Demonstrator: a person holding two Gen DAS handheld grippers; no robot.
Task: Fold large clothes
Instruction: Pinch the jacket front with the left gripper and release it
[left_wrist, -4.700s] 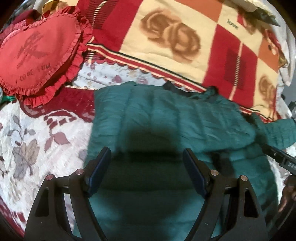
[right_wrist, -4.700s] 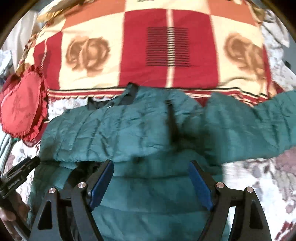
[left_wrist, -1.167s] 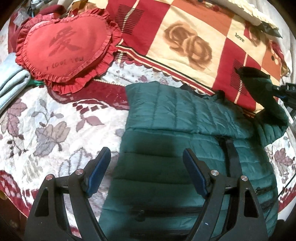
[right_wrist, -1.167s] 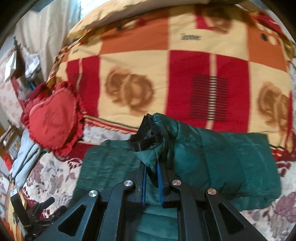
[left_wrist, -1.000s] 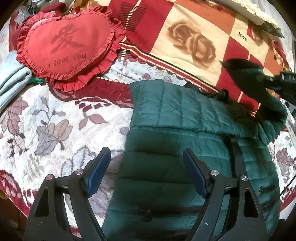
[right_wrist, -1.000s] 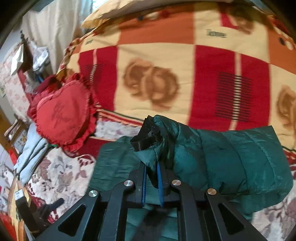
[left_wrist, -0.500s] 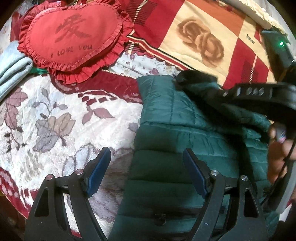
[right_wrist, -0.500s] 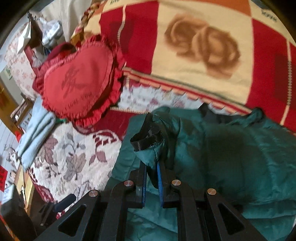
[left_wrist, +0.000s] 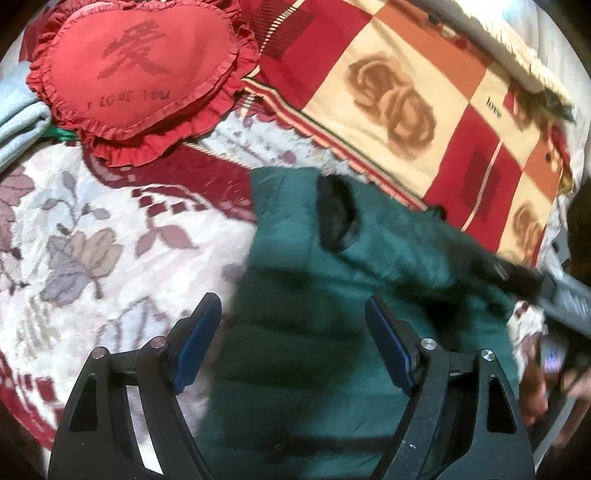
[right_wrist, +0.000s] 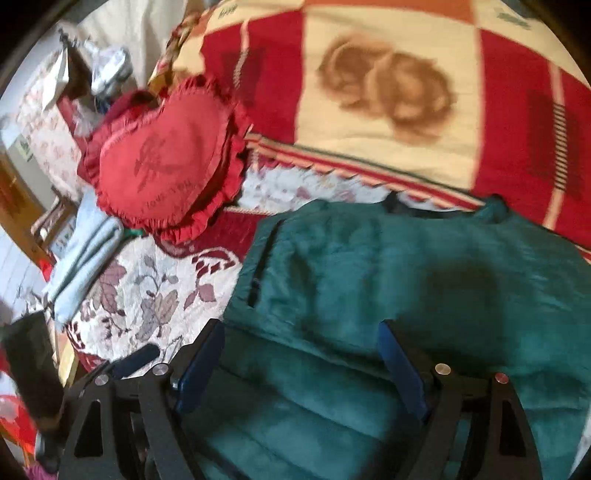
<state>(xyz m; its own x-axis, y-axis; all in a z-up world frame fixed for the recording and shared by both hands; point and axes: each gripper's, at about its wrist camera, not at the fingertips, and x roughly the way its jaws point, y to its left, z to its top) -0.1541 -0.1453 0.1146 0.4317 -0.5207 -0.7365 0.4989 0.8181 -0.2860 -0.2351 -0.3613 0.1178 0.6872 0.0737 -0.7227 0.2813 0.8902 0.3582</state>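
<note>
Sleeve laid across jacket body; both grippers empty above it.

The green jacket (right_wrist: 406, 280) lies on the flowered bedspread (left_wrist: 92, 240), collar toward the checked blanket (left_wrist: 388, 92), with one sleeve (left_wrist: 388, 243) folded across the chest, black cuff (left_wrist: 338, 216) uppermost. Left gripper (left_wrist: 293, 341) spread wide, holding nothing, over the jacket's left edge. Right gripper (right_wrist: 301, 363) likewise spread, empty, over the lower body. Risk: the puffy, slick fabric looks springy, so the sleeve may slide back off before the next fold pins it. A shallow pinch could take only the top layer and drag the fold apart. Heart cushion (left_wrist: 140, 70) is near, not touching.
</note>
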